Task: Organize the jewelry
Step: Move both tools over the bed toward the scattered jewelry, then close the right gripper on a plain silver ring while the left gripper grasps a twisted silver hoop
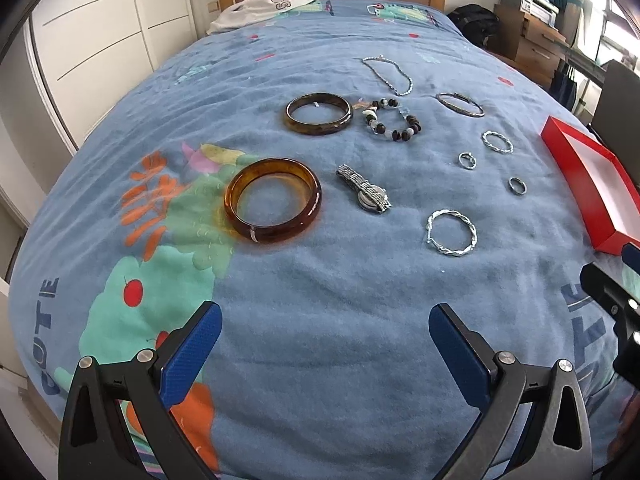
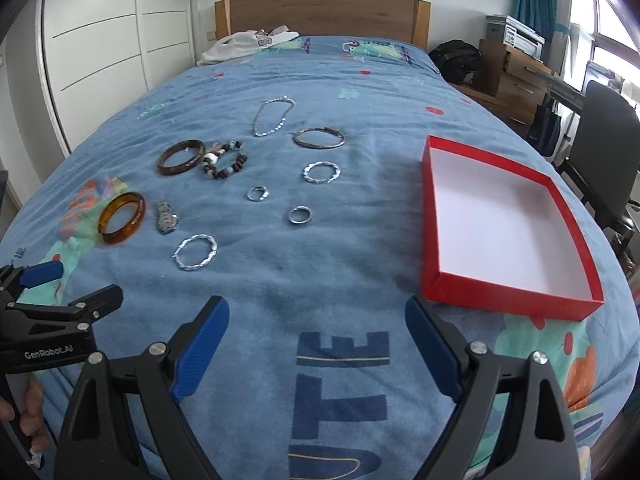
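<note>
**Jewelry laid out on the bed, box waiting empty**

Both claws hang open and empty above a blue blanket [image 2: 360, 240]; the left gripper [image 1: 325, 334] and the right gripper [image 2: 317, 326] hold nothing. A red box [image 2: 434, 216] with a bare white floor lies on the blanket, and all the jewelry sits to its left: nearest it a small ring [image 2: 299, 215], then a twisted silver bangle [image 2: 195, 252], a watch [image 2: 166, 216] and, farthest from the box, an amber bangle [image 2: 121, 218]. Beyond these lie a beaded bracelet [image 2: 224, 166] and a chain [image 2: 273, 116]. No piece has been moved yet. A sound first pick looks to be whatever lies closest to the box, pinched across one side of its band, since the soft blanket may give under the fingers.
</note>
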`<move>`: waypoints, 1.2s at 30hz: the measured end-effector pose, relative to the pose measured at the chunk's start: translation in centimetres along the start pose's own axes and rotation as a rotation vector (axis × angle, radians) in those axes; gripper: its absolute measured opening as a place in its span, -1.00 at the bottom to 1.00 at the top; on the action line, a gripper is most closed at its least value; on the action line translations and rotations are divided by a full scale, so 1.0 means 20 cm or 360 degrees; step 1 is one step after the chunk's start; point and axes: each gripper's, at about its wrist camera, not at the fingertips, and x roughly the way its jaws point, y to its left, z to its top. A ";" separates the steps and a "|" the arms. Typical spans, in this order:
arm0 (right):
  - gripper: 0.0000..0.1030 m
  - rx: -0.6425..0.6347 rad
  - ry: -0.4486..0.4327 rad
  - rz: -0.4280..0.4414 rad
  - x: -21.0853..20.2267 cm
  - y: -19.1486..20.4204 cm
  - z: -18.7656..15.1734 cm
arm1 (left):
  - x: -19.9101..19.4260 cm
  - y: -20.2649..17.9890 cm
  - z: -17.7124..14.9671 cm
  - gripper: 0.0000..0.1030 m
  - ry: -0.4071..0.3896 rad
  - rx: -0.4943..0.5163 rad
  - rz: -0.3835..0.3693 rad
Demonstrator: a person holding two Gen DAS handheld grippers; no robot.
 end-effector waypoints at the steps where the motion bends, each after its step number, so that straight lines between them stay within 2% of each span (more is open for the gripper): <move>1: 0.76 0.0003 0.0011 -0.0004 0.01 -0.01 0.01 | 0.00 0.01 0.00 0.97 -0.0002 -0.0009 0.0005; 12: 0.73 -0.0002 0.0013 0.0085 0.07 -0.03 0.09 | 0.04 0.19 0.03 0.97 -0.0014 -0.0153 0.0047; 36: 0.66 0.0005 0.0012 0.0199 0.14 -0.01 0.16 | 0.08 0.25 0.10 0.92 -0.0047 -0.0198 0.0022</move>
